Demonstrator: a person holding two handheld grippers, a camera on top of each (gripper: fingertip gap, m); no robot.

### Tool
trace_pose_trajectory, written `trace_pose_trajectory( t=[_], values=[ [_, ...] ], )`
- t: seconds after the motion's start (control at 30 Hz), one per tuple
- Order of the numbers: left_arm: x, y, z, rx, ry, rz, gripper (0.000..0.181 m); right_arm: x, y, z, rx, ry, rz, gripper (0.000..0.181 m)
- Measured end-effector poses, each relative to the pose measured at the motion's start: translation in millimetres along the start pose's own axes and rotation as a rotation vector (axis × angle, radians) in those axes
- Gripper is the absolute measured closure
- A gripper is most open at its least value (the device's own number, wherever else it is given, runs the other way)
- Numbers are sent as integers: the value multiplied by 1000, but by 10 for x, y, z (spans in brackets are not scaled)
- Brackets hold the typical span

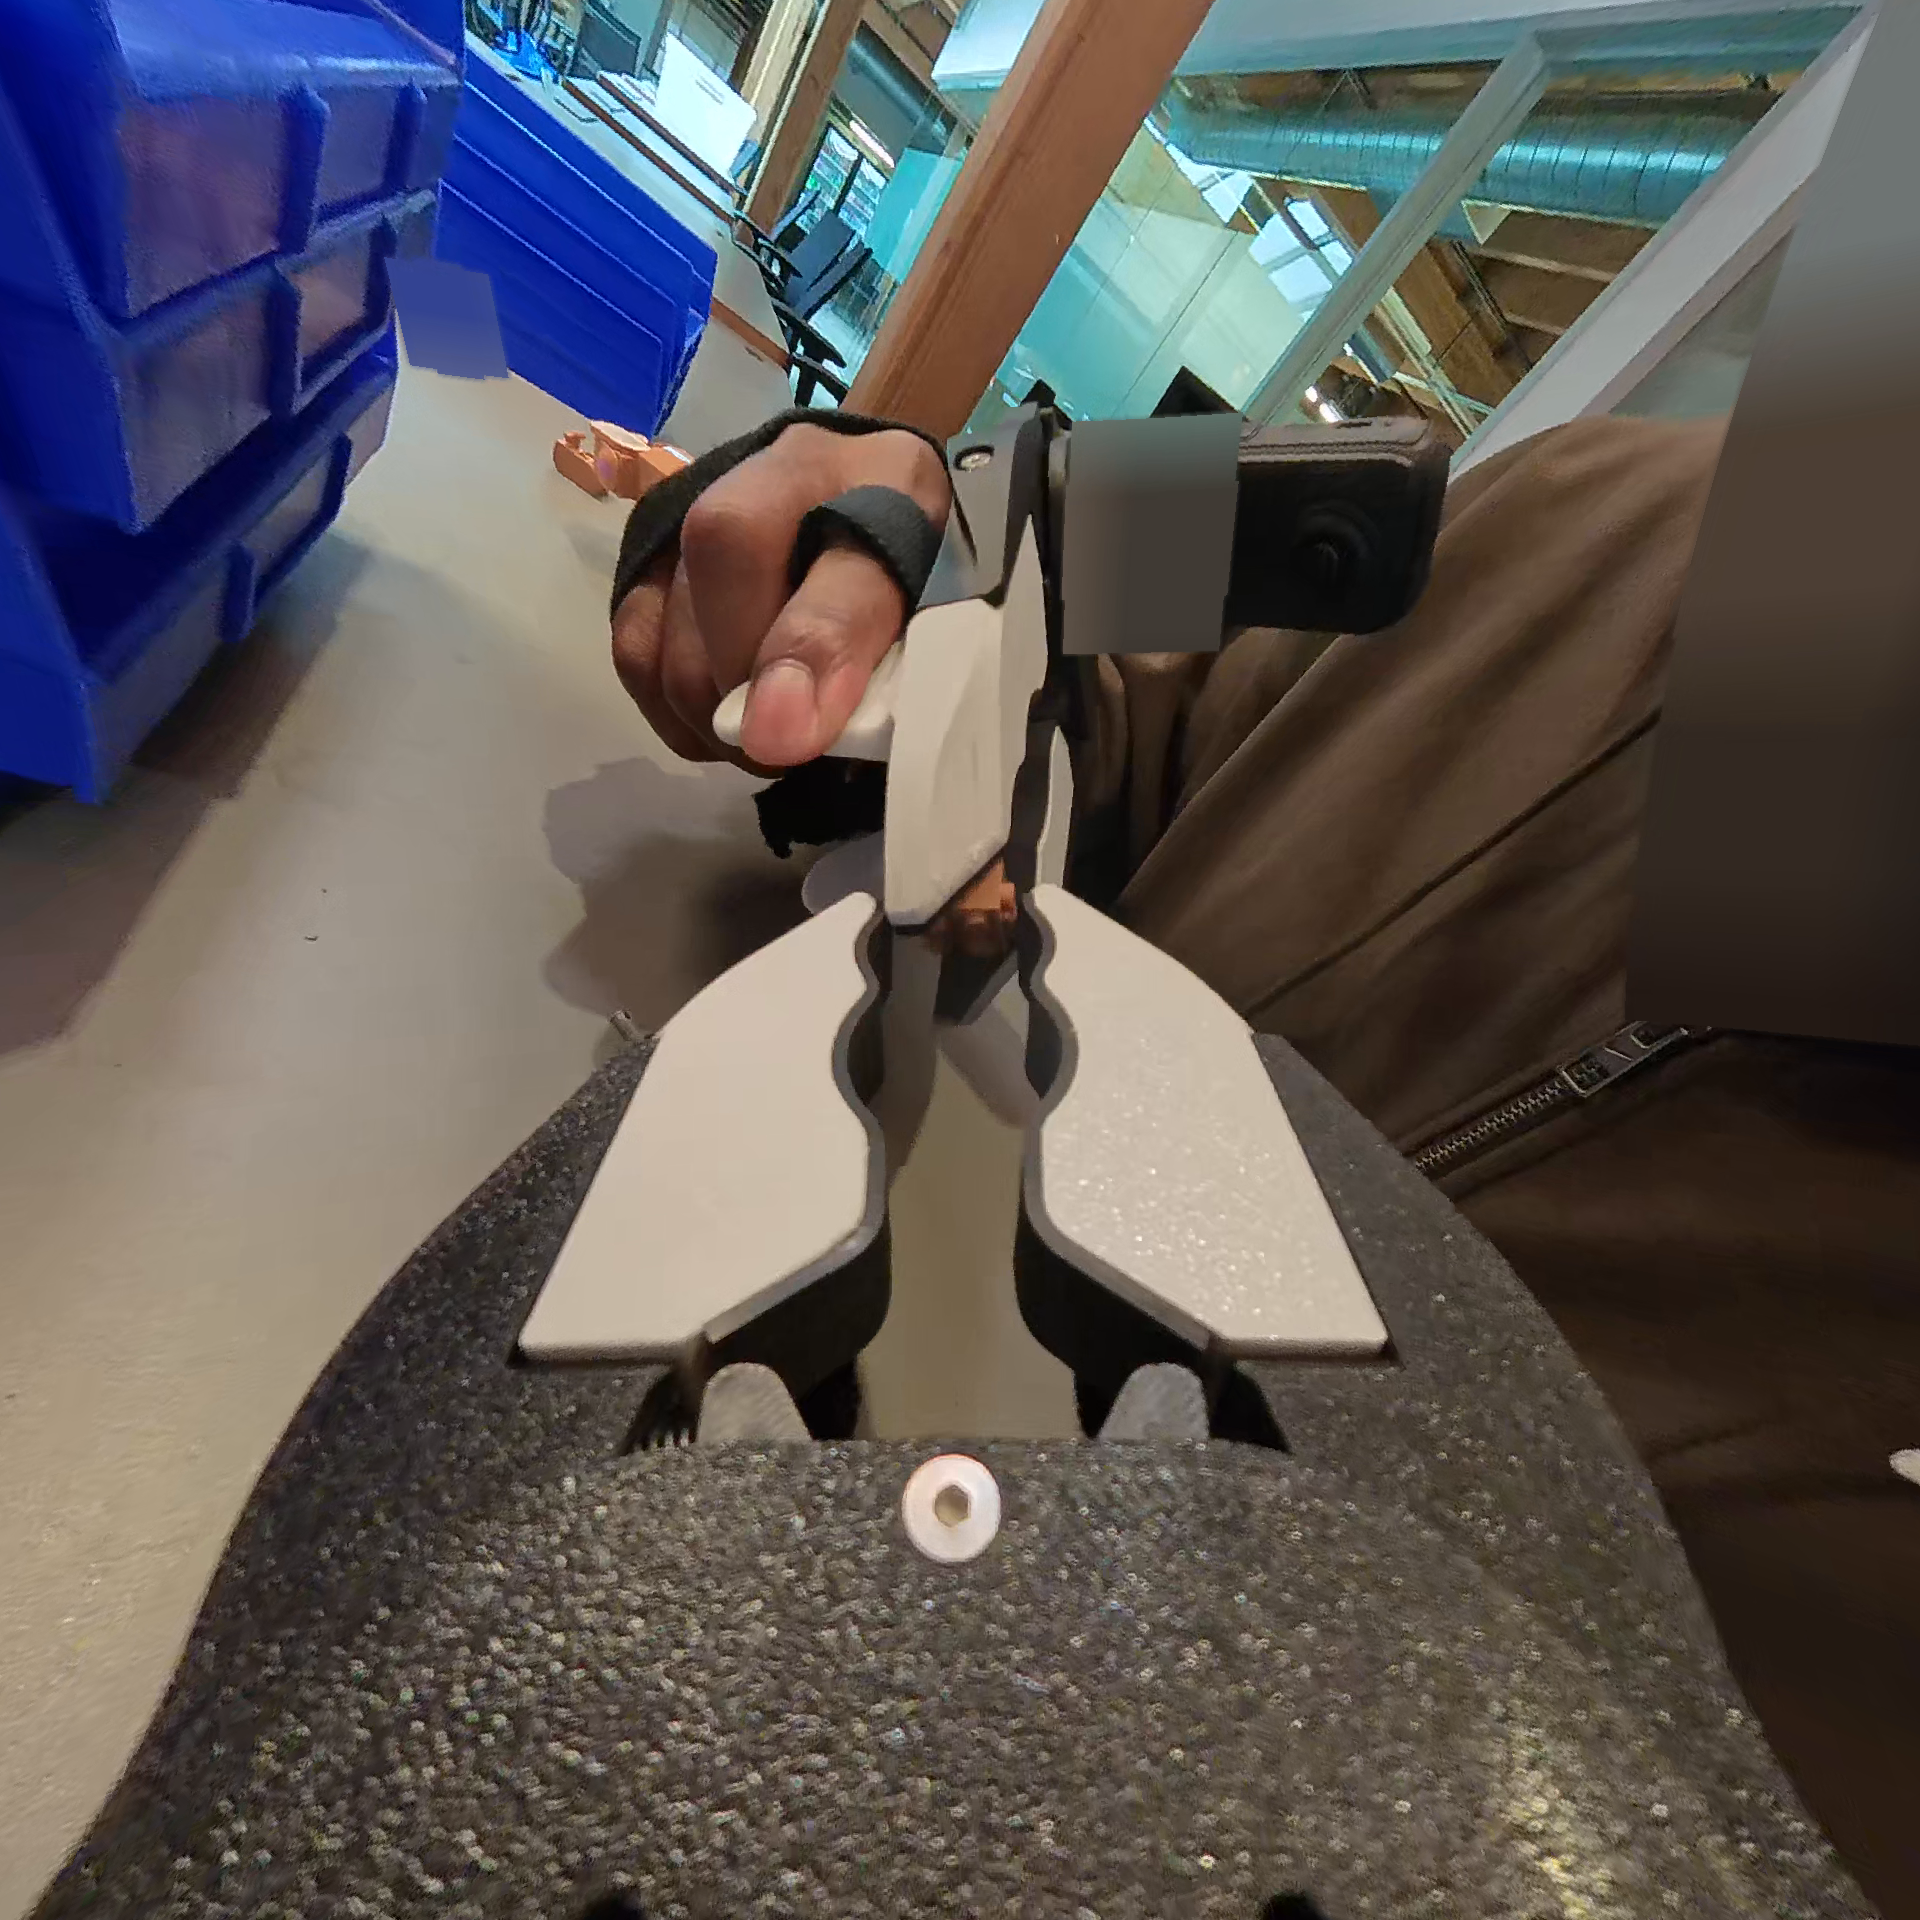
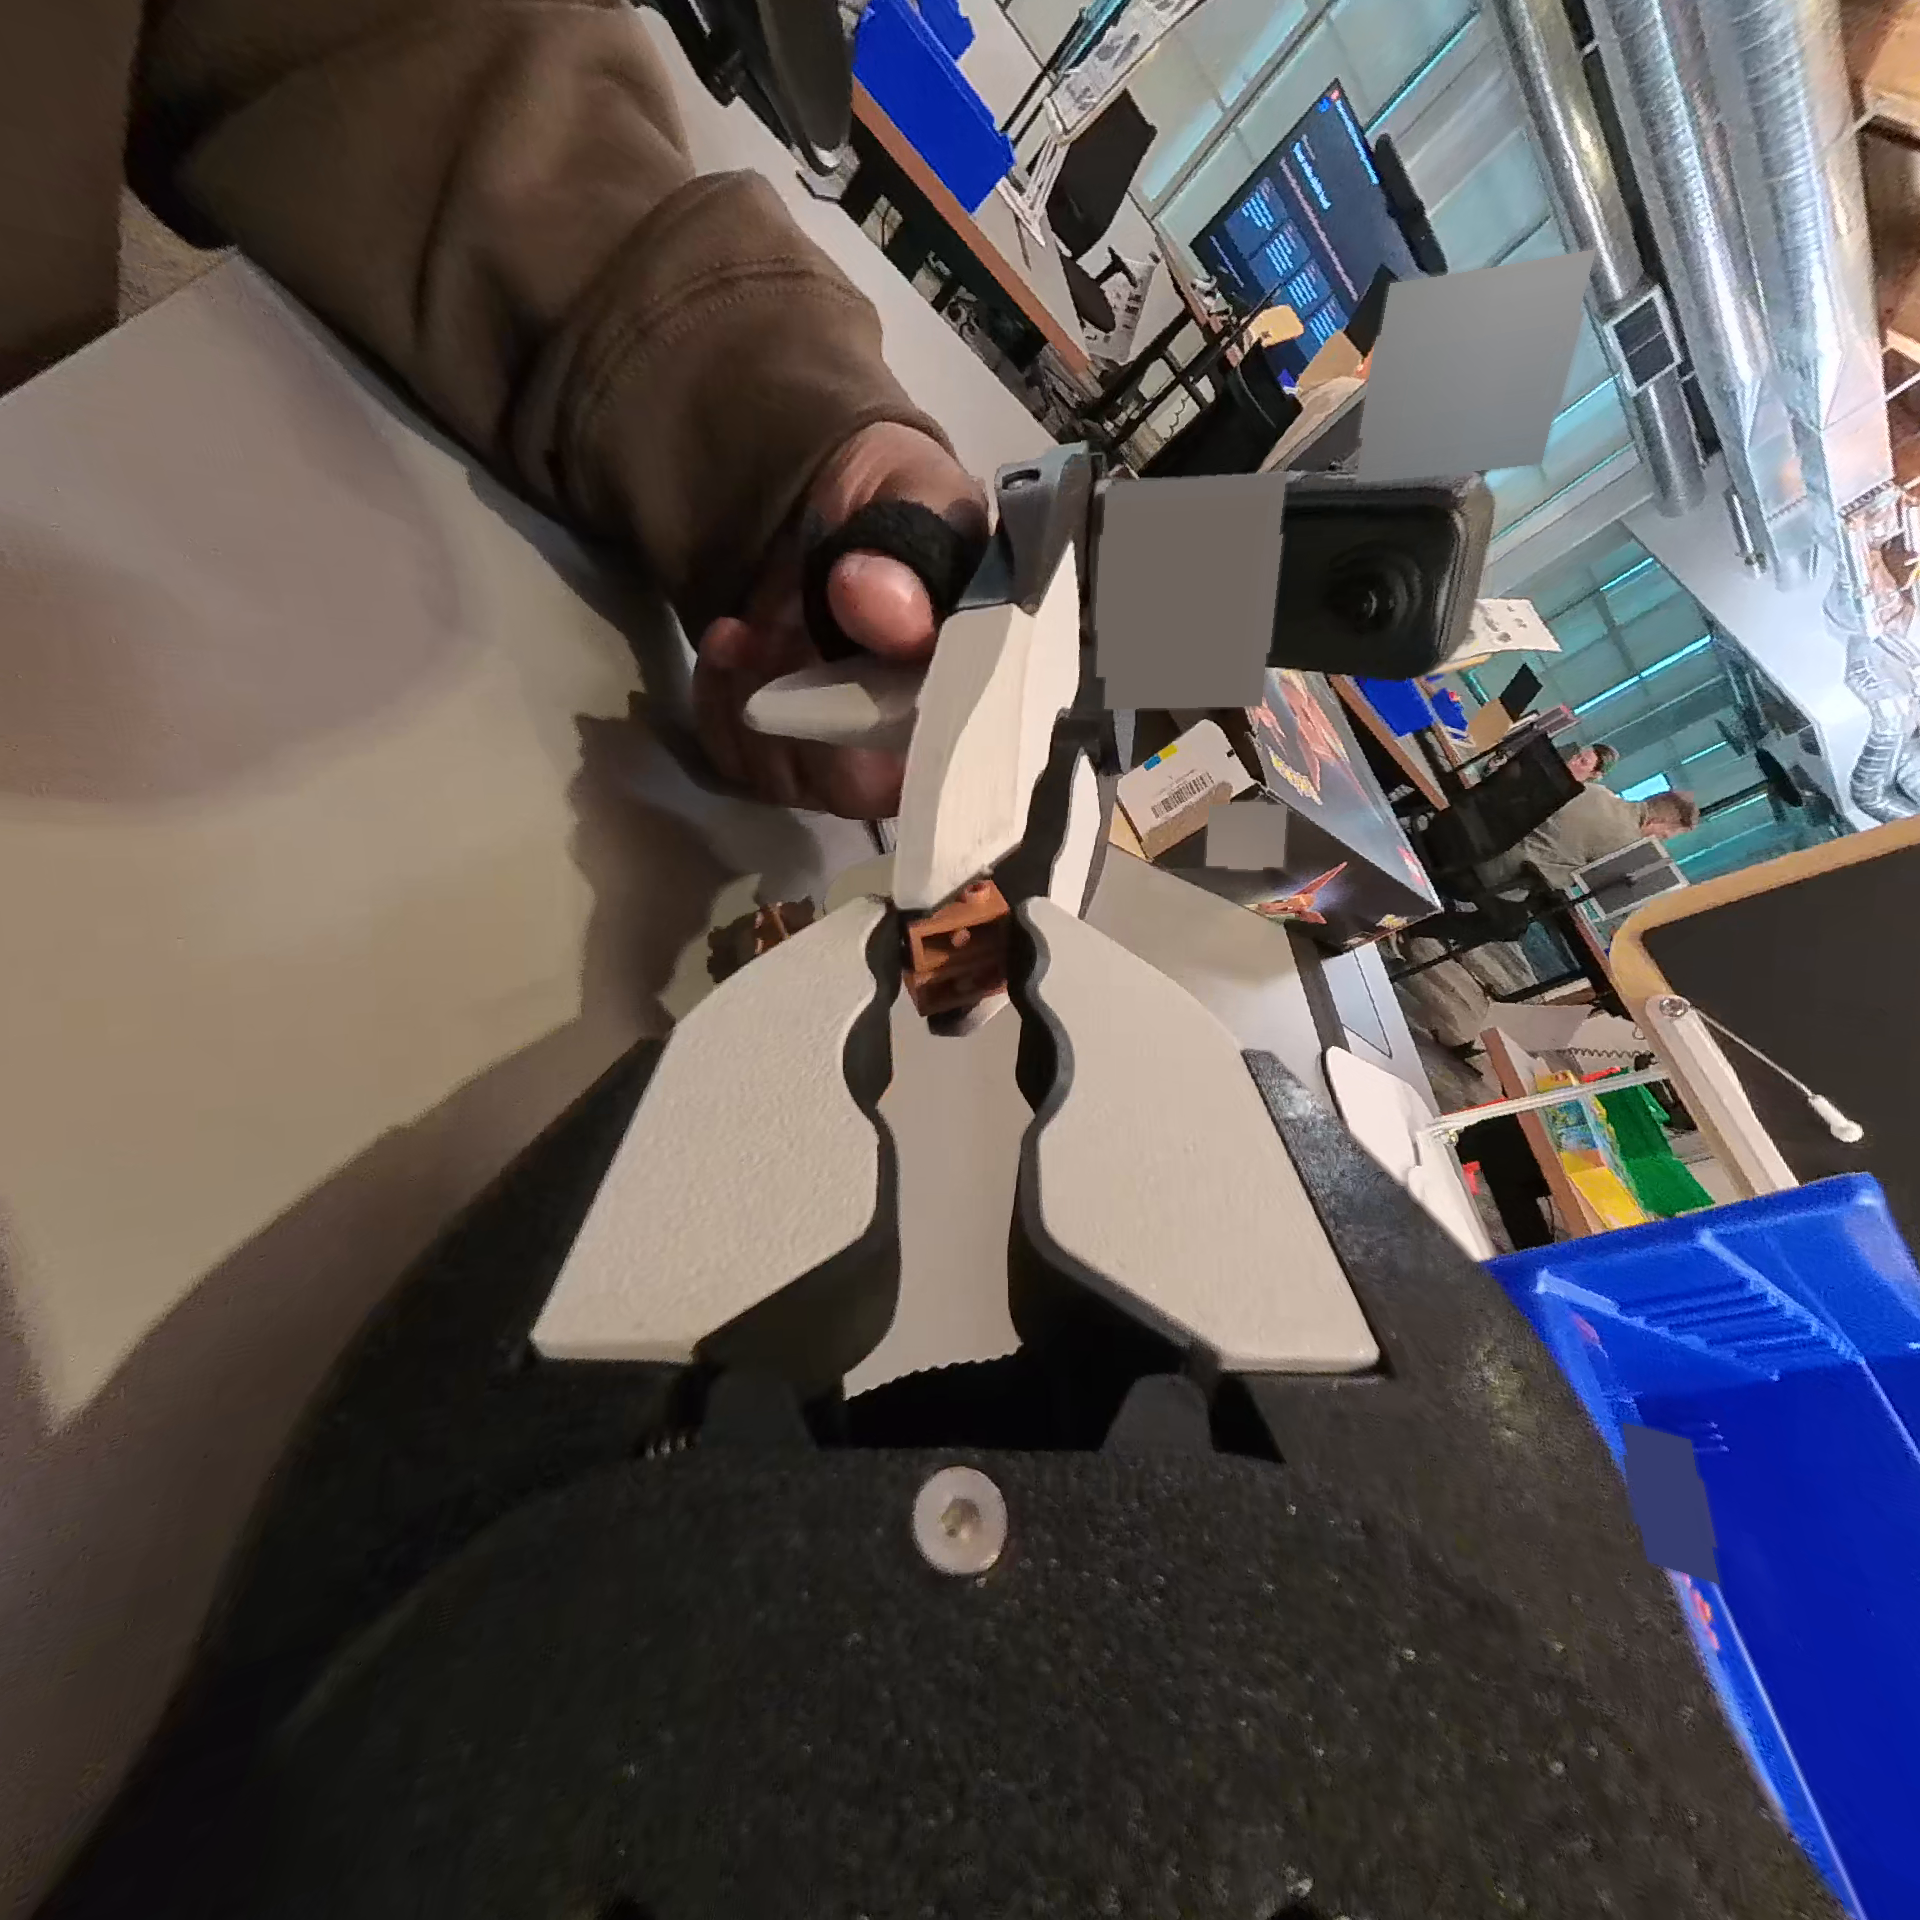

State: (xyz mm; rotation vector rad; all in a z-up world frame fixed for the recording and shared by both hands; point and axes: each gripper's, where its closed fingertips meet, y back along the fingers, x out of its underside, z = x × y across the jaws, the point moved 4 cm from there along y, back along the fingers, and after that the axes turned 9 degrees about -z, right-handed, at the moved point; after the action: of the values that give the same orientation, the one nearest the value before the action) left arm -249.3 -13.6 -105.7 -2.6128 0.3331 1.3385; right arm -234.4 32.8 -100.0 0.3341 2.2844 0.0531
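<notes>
A small brown brick piece [image 2: 951,961] sits between the fingertips of my right gripper [image 2: 951,920], which is shut on it. My left gripper [image 2: 987,862] comes in from the opposite side, held by a hand in a brown sleeve [image 2: 582,312], and its tips meet the same piece. In the left wrist view my left gripper [image 1: 951,909] has its jaws narrow around the brown piece [image 1: 982,920]. The right gripper [image 1: 977,883] points down onto it, held by a hand with a black strap [image 1: 769,603]. Much of the piece is hidden by fingers.
Stacked blue bins [image 1: 156,364] stand at the left on the grey table [image 1: 260,1039], with a tan piece [image 1: 613,457] behind. A blue bin [image 2: 1766,1455] is at the right. Another small brown piece [image 2: 753,930] lies on the table. Boxes [image 2: 1330,790] and people [image 2: 1590,821] are farther back. Both grippers' tips are close together, under 4 cm apart.
</notes>
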Motion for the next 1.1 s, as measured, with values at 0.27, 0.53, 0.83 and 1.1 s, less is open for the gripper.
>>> trace_pose_trajectory(
  t=[0.27,0.53,0.83,1.1],
  values=[
    [-127,64,41,-41,-12,-83,157,-19,62,-173,96,-20,-10,162],
    [-262,190,166,-145,-11,-181,159,104,719,-1502,793,23,178,161],
    [-364,318,168,-325,-118,-113,158,351,894,-1437,830,-263,181,139],
    [-259,847,343,-737,-428,345,146,187,142,-550,246,-348,61,147]
  ],
)
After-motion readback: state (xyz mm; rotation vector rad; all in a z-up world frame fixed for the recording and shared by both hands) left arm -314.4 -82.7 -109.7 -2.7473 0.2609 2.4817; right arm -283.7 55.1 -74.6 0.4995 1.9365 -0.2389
